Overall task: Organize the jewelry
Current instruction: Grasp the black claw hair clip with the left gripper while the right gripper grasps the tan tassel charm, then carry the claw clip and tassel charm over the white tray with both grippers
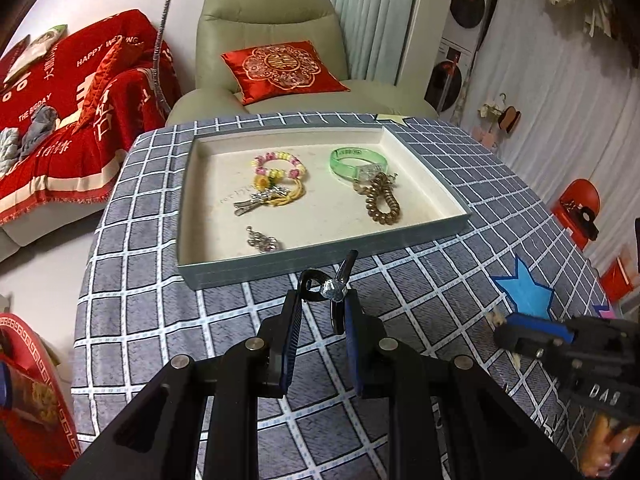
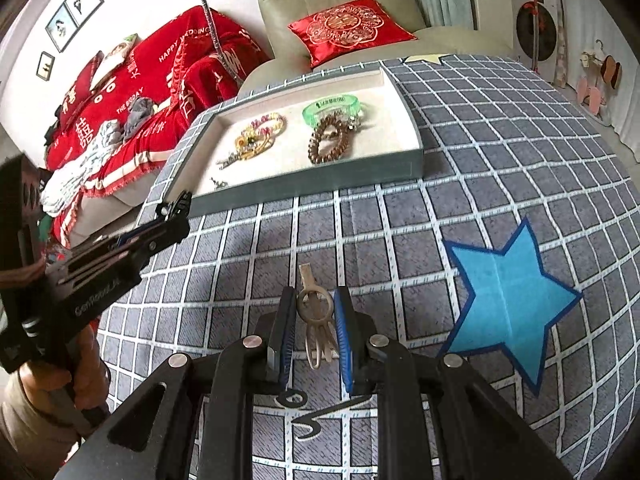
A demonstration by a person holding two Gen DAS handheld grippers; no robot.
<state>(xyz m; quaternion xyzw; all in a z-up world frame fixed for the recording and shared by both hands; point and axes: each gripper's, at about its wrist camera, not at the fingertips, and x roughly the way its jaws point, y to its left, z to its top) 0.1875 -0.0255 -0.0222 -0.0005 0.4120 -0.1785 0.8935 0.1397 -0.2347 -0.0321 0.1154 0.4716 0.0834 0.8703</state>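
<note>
A shallow grey-green tray with a cream floor sits on the checked tablecloth. It holds a beaded bracelet, a green bangle, a brown coil hair tie and a silver clip. My left gripper is shut on a black hair clip with a clear gem, held just short of the tray's near wall. My right gripper is shut on a beige hair clip, low over the cloth. The right gripper also shows in the left wrist view.
A blue star patch lies on the cloth right of the grippers. A green armchair with a red cushion stands behind the table, and a red-covered sofa at left. The left gripper shows in the right wrist view.
</note>
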